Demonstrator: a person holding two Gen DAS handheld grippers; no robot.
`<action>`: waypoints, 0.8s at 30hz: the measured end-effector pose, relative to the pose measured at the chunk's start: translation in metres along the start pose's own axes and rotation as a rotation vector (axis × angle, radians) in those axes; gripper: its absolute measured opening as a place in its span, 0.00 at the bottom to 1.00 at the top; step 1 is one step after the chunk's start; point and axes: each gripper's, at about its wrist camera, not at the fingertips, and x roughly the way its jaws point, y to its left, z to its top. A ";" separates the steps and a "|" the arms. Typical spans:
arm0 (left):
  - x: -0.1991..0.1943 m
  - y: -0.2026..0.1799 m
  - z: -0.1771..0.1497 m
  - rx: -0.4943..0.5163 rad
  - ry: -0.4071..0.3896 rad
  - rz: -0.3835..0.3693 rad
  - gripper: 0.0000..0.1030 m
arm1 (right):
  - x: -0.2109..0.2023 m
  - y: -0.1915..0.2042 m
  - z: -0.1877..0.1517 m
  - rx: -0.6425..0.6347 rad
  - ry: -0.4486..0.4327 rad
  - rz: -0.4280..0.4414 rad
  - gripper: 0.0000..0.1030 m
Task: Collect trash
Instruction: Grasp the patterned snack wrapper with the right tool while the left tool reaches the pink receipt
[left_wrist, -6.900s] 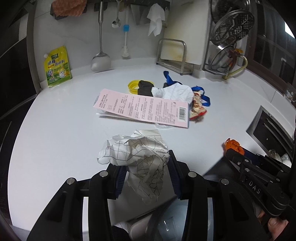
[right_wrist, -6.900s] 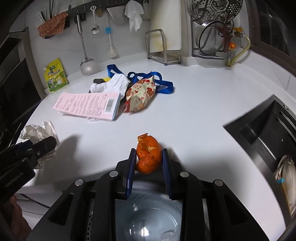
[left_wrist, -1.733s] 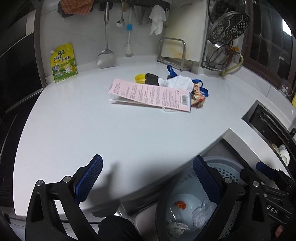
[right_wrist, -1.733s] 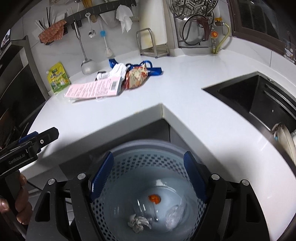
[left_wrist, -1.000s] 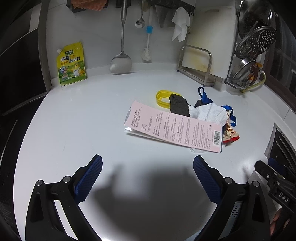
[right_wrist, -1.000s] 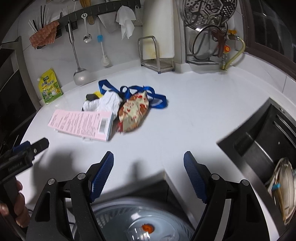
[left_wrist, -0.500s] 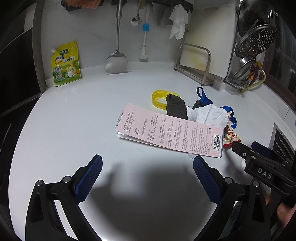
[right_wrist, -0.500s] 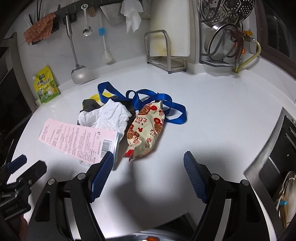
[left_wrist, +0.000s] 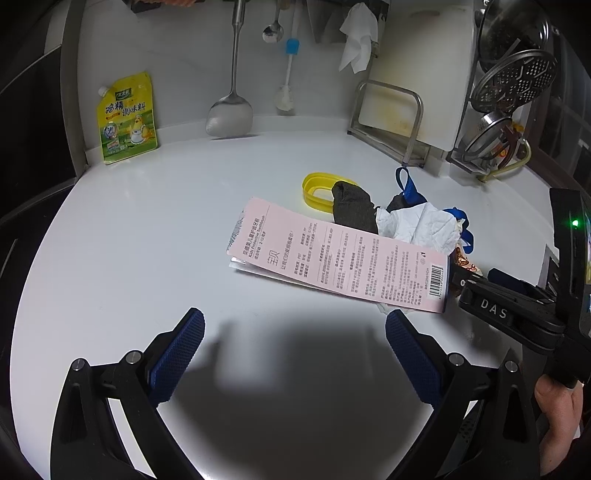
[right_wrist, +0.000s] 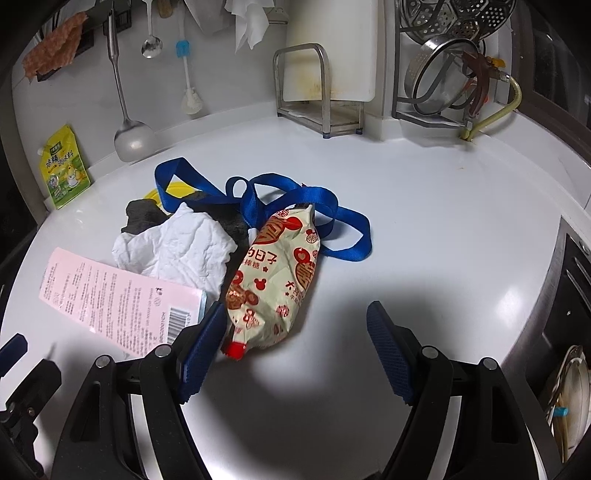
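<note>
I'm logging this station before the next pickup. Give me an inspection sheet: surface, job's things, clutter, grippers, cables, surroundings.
Surface: white counter, shadowed near both tools.
Job's things: pink leaflet lying flat; crumpled white paper beside it; snack bag, printed red, in front of the right hand-held gripper.
Clutter: blue strap looped behind the bag; dark cloth; yellow ring.
Grippers: left hand-held gripper open, holding nothing, short of the leaflet; right open, its left pad by the bag's near end.
Cables: nothing seen.
Surroundings: yellow seasoning pouch against the wall, hanging ladle, cutting-board rack, sink at right.
</note>
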 end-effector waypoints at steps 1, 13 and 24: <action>0.000 0.000 0.000 0.000 -0.001 0.001 0.94 | 0.000 0.000 0.000 -0.001 -0.003 -0.002 0.72; 0.001 0.002 -0.001 -0.010 0.007 0.006 0.94 | 0.009 -0.002 0.003 -0.010 0.016 0.038 0.40; 0.000 0.008 0.001 -0.002 0.006 0.022 0.94 | -0.019 -0.022 -0.012 0.015 -0.027 0.067 0.32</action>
